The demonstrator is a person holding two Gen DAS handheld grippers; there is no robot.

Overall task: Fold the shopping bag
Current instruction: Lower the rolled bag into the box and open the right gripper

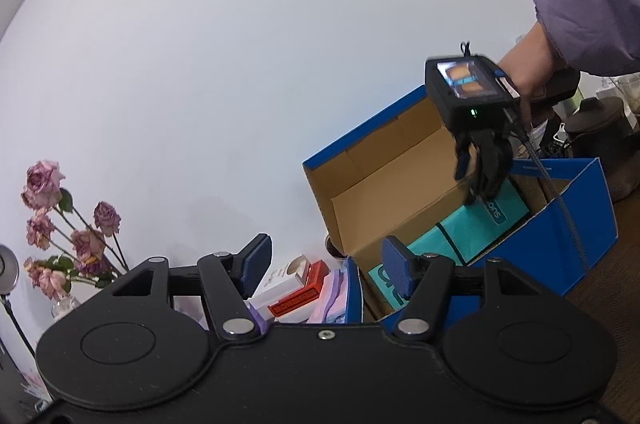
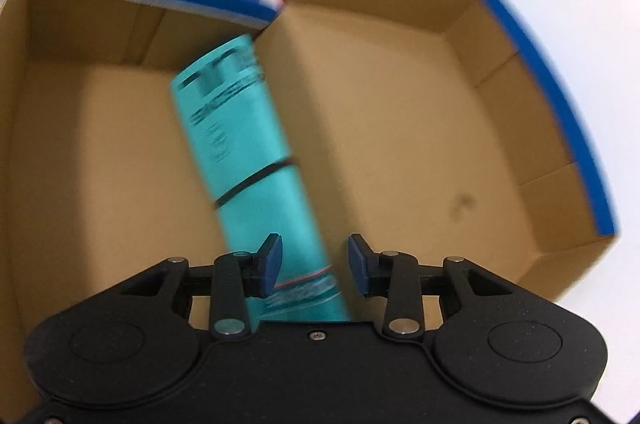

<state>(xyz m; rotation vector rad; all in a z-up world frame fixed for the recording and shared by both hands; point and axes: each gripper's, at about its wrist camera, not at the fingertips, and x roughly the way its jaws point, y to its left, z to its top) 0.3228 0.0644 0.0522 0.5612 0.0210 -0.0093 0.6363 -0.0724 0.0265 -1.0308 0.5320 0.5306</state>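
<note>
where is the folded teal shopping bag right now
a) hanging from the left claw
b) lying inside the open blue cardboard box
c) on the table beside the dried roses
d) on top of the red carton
b: the folded teal shopping bag lies on the brown floor of the open blue cardboard box, beside its hinged lid.

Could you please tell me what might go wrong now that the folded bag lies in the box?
1. The folded teal bag leans against the box's raised lid, so it may spring open or slide.
2. The right gripper is open with the bag's end between its pads; pulling away could snag and drag it.
3. The left gripper hovers open by the blue box wall and could bump it.
</note>
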